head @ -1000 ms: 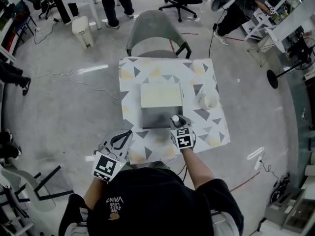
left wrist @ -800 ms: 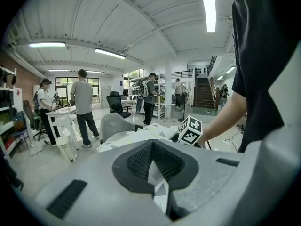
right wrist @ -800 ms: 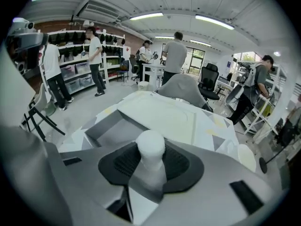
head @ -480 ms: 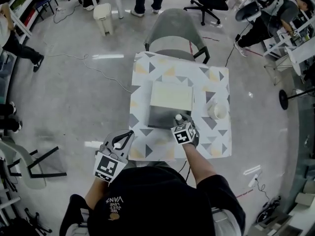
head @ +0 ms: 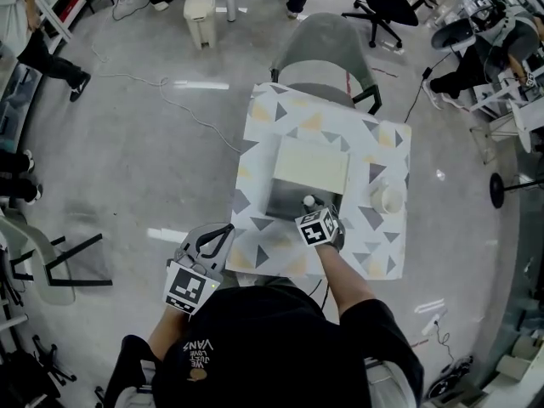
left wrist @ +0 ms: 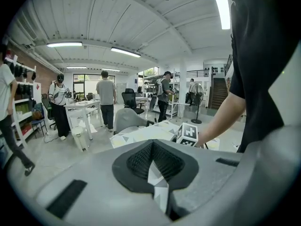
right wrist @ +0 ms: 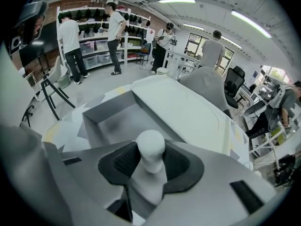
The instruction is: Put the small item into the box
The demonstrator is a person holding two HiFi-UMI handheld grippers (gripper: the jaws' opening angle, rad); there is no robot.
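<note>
My right gripper [head: 311,213] is shut on a small white item with a rounded head [head: 308,201], which stands upright between the dark pads [right wrist: 150,150]. It hangs over the near part of the open box's grey inside [head: 289,201] [right wrist: 117,119]. The box's cream lid [head: 311,165] [right wrist: 183,108] lies open on the far side. My left gripper [head: 223,230] [left wrist: 157,185] is held off the table's near left corner. Its jaws are together and nothing is in them.
The box sits on a small table with a triangle-patterned cloth [head: 285,113]. A white cup-like thing [head: 388,199] stands to the right of the box. A grey chair [head: 327,53] is at the table's far side. People, desks and office chairs are around the room.
My right gripper has carried the white item from the box's near right corner to over its near inside. The view has shifted. My left gripper has stayed put.
</note>
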